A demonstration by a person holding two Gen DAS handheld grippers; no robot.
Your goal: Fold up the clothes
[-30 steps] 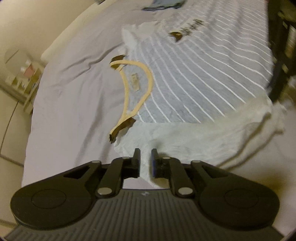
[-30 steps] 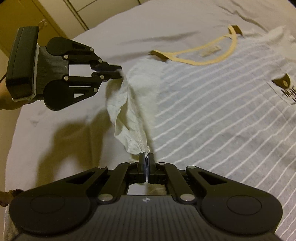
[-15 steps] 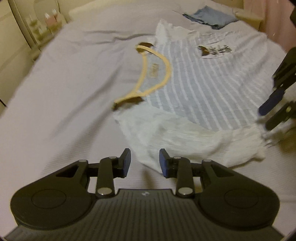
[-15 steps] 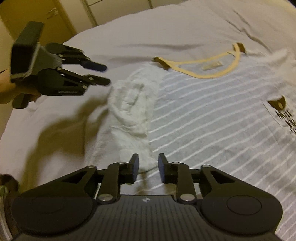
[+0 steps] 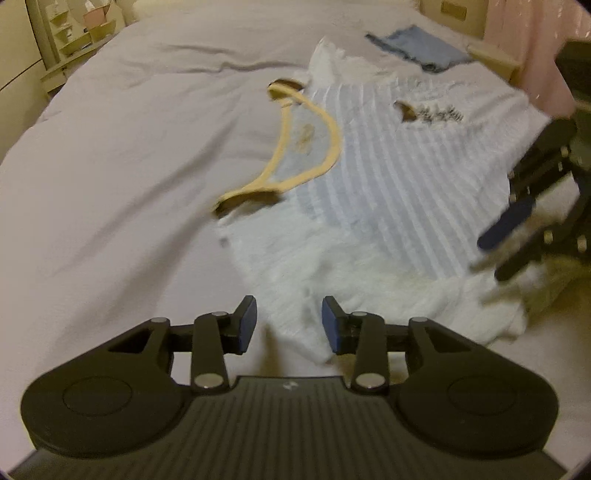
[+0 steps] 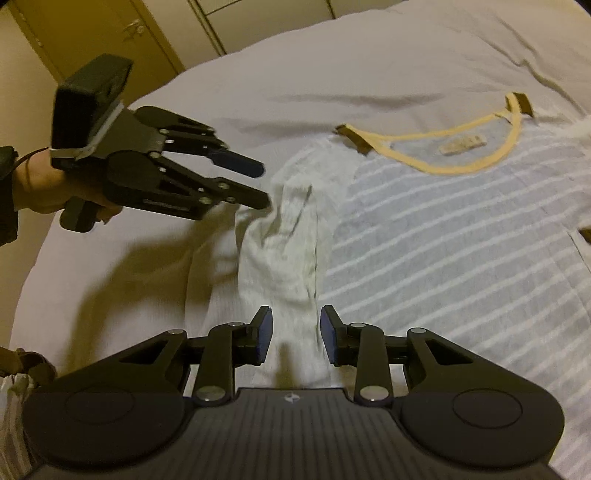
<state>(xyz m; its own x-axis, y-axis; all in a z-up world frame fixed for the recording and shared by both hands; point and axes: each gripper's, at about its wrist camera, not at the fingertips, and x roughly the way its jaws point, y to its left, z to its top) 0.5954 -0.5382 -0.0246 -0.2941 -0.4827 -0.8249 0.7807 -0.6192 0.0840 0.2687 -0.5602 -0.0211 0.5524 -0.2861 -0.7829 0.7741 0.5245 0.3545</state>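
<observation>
A grey T-shirt with white stripes (image 5: 388, 177) (image 6: 461, 240) lies flat on the bed, its yellow collar (image 5: 328, 147) (image 6: 461, 168) towards the pillow end. Its white sleeve (image 5: 332, 273) (image 6: 280, 243) lies crumpled on the sheet. My left gripper (image 5: 289, 325) (image 6: 261, 184) hovers at the sleeve's outer edge, jaws opening; cloth lies below the gap, unpressed. My right gripper (image 6: 295, 334) (image 5: 493, 258) stands over the sleeve's lower end, jaws opening too, holding nothing.
The lilac bed sheet (image 5: 129, 166) spreads wide to the left of the shirt. A folded blue cloth (image 5: 417, 46) lies at the far end. Shelves with boxes (image 5: 74, 33), a pink curtain (image 5: 535, 55) and wooden cupboard doors (image 6: 110, 29) surround the bed. A hand (image 6: 40, 184) holds the left gripper.
Both grippers let go of the white sleeve, which dropped from its lifted stretch on to the sheet. Their jaws went from shut to apart, and the left gripper rolled and drew back.
</observation>
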